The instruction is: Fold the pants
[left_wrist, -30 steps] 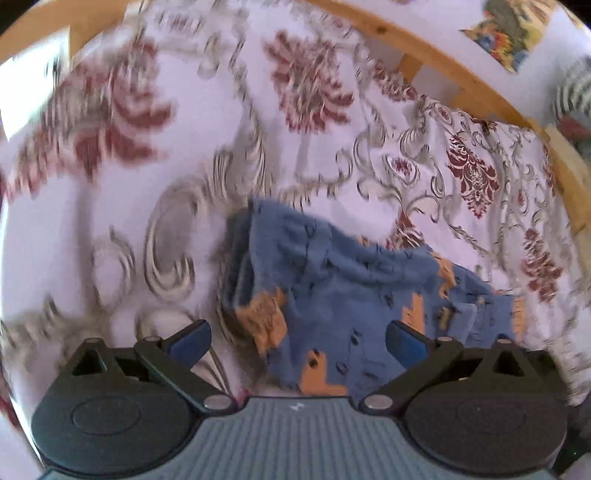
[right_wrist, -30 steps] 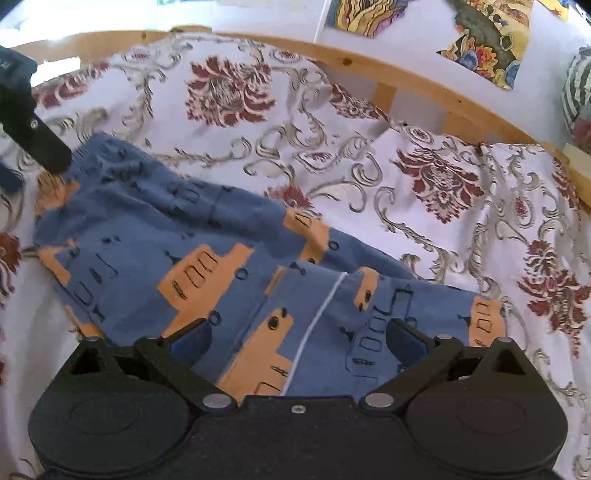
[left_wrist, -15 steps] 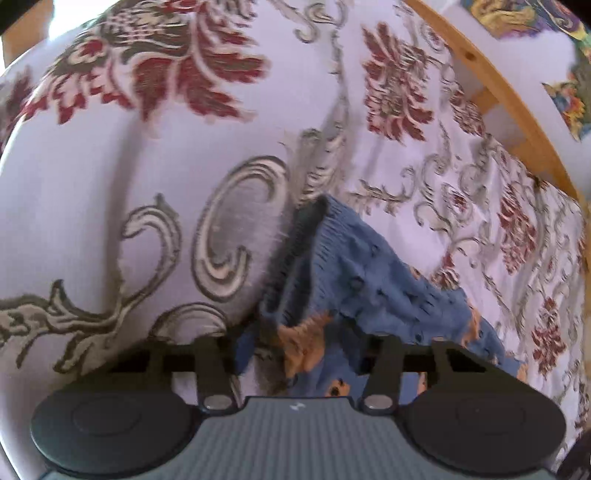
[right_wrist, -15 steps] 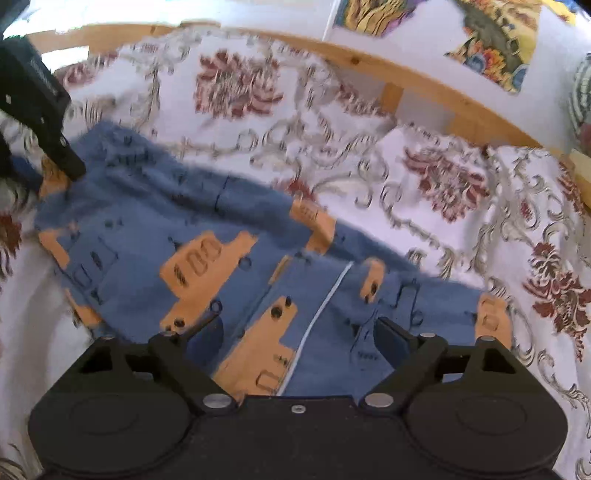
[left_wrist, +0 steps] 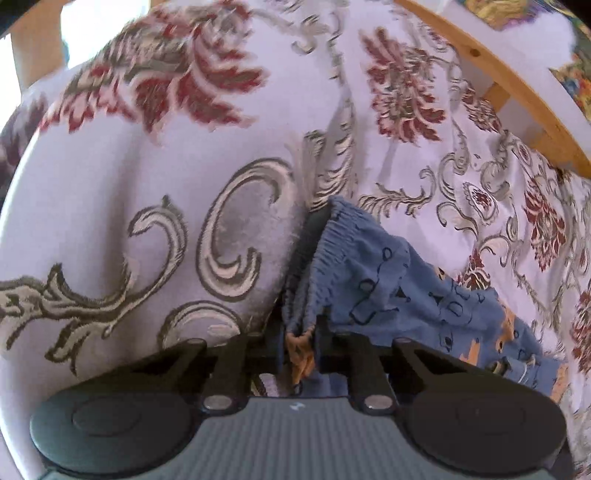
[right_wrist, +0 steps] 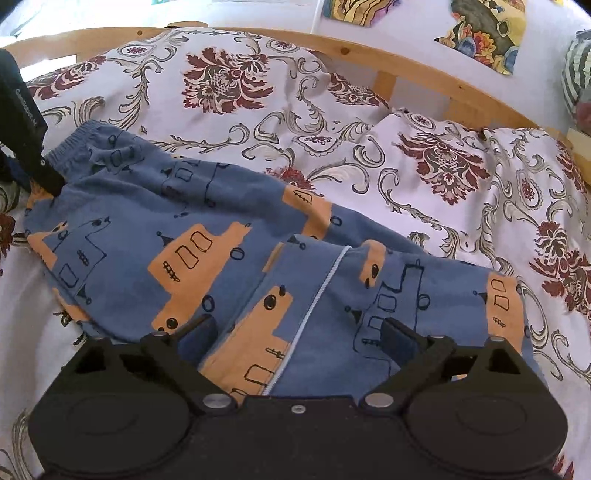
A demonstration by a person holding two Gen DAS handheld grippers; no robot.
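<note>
Small blue pants [right_wrist: 207, 236] with orange truck prints lie across a floral bedspread, waistband to the left and leg ends to the right. My left gripper [left_wrist: 300, 341] is shut on the pants' [left_wrist: 373, 280] elastic waistband, and a fold of blue and orange cloth is pinched between its jaws. That same left gripper [right_wrist: 44, 173] shows as a dark shape at the waistband in the right wrist view. My right gripper [right_wrist: 299, 338] hovers open just above the leg ends, its blue pads on either side of a white seam line, holding nothing.
A white bedspread [right_wrist: 229, 77] with red flowers and grey scrolls covers the bed. A curved wooden rail [right_wrist: 399, 59] runs along the far side, with a wall and colourful pictures [right_wrist: 484, 29] behind it. A striped object [right_wrist: 576, 70] sits far right.
My left gripper has dropped to the waistband and shut on it; it was open one second ago. The right gripper has stayed open and shifted slightly over the leg ends.
</note>
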